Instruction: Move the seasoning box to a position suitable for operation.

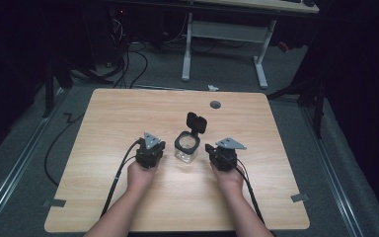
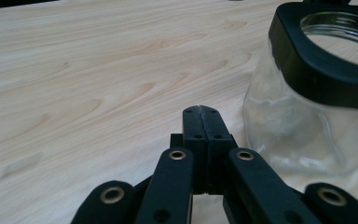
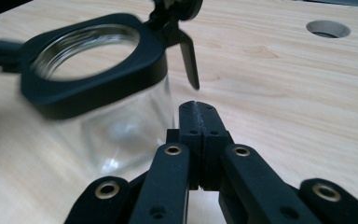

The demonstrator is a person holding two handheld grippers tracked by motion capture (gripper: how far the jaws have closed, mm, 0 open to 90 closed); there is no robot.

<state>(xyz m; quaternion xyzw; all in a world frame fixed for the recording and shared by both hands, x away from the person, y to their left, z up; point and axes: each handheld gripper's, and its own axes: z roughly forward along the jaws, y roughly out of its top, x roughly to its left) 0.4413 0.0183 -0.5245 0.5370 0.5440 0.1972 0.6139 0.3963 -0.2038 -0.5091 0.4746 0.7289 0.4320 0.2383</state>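
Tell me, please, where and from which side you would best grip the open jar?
Probably the jar's clear body, just under the black collar, pinched across its flat side walls from the near side. The raised lid hinges at the far edge, blocking that approach.

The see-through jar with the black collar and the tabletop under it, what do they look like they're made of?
The clear jar looks like glass: transparent walls with bright reflections, though clear plastic can't be ruled out. Its black collar and flipped-open black lid look like matte plastic, smooth and dull. The light wooden tabletop shows printed-looking grain with an even, low sheen, so probably laminate rather than solid wood.
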